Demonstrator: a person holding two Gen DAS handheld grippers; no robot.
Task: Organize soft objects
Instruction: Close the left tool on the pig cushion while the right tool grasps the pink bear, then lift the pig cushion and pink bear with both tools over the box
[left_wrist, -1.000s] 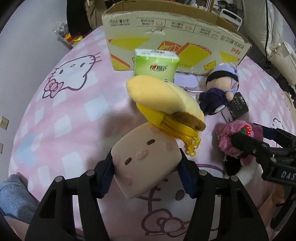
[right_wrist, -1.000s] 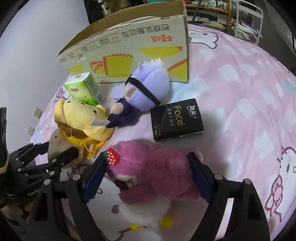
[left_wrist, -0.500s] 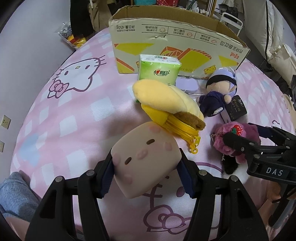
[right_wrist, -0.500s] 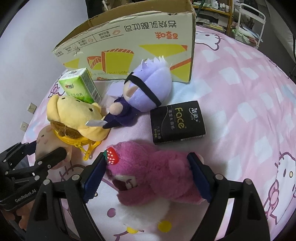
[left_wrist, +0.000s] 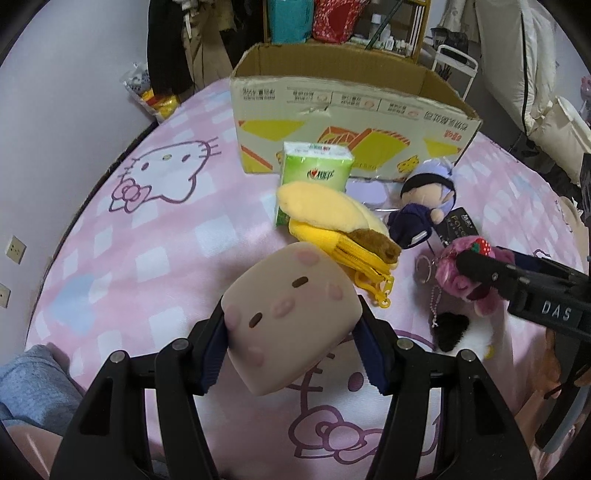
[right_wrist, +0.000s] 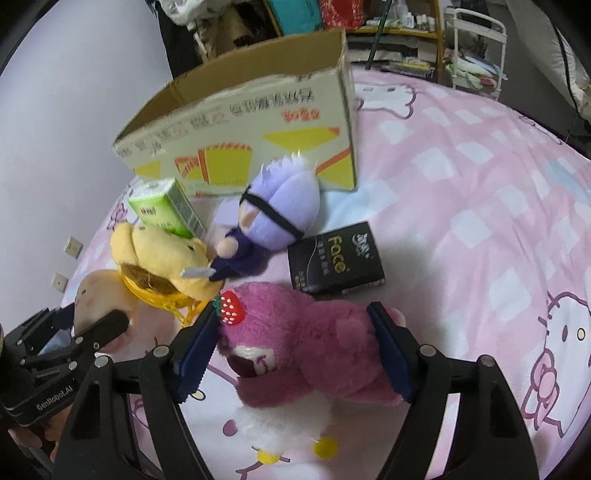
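Both grippers clamp plush toys above the bed (left_wrist: 155, 236), short of the box (left_wrist: 332, 110): left fingers (left_wrist: 214, 350) squeeze a beige plush (left_wrist: 291, 321), right fingers (right_wrist: 195, 347) a pink bear (right_wrist: 306, 339), likely bound for it

Wall sockets (left_wrist: 15, 249) low on the grey wall at left. Metal shelving (right_wrist: 408, 35) with clutter behind the bed, white rack (right_wrist: 476, 44) beside it.

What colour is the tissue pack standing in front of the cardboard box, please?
The tissue pack is green with a white top, clearest in the left wrist view.
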